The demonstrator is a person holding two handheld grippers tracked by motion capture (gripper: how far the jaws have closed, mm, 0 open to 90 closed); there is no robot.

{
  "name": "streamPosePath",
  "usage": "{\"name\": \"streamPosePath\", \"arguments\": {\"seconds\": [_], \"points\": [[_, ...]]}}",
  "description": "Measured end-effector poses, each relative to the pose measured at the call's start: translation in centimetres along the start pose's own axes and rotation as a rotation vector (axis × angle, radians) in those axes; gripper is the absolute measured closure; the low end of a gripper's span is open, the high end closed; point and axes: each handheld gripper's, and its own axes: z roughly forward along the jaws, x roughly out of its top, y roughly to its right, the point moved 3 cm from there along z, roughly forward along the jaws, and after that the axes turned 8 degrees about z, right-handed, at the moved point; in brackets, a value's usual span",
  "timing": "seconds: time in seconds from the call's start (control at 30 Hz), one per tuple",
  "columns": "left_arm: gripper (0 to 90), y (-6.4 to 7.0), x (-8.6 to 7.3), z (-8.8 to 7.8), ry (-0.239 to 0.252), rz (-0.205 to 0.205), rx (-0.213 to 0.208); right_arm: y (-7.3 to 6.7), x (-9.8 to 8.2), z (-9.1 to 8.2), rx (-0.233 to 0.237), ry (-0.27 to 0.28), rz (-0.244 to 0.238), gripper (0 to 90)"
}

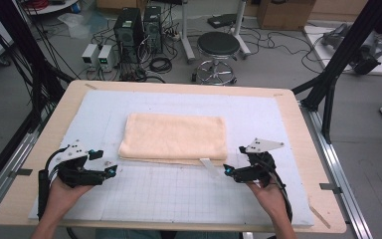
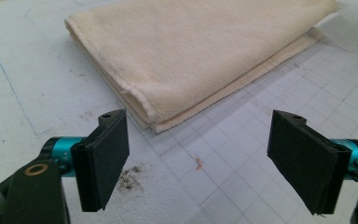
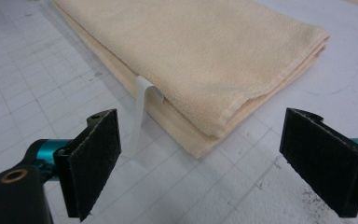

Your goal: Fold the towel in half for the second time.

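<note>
Folded cream terry towel (image 1: 174, 137) lies flat near centre of the white gridded foam mat (image 1: 179, 191) covering the pale wood worktop (image 1: 298, 134), long side toward the person. Left gripper (image 1: 112, 171) sits just off the towel's near-left corner, not touching; in left gripper view its black padded fingers (image 2: 103, 156) are spread wide, nothing between them but bare mat, towel corner (image 2: 154, 119) just ahead. Right gripper (image 1: 227, 171) near the towel's near-right corner, also apart from it; right gripper view shows fingers (image 3: 93, 161) spread wide, empty gap, folded corner (image 3: 214, 128) ahead. White care label strip (image 3: 140, 112) hangs from the near edge of the towel onto the mat, also seen in high view (image 1: 208, 167). Layer count of the fold hard to make out: lower plies partly hidden under top ply. Far end of the towel cut off in both gripper views. Dark speckled smudge (image 2: 130, 176) on mat beside left finger; small reddish mark (image 2: 198, 162) between fingers, nature unclear. Forearms cut off at bottom of high view.
</note>
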Motion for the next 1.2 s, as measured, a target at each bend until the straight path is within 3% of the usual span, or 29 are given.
{"name": "streamPosePath", "arguments": {"seconds": [0.27, 0.87, 1.2], "points": [[15.9, 0.1, -0.5, -0.6, -0.005, -0.009, 0.008, -0.3, -0.7, -1.0, -0.005, 0.009, -0.010, 11.7], [14.4, 0.9, -1.9, -2.5, -0.009, -0.022, 0.010, -0.3, -2.1, -2.5, -0.006, 0.023, 0.034, 11.7], [14.4, 1.0, -1.9, -2.3, -0.012, -0.011, 0.004, 0.0, -2.8, -3.0, -0.017, 0.020, 0.052, 11.7]]}}
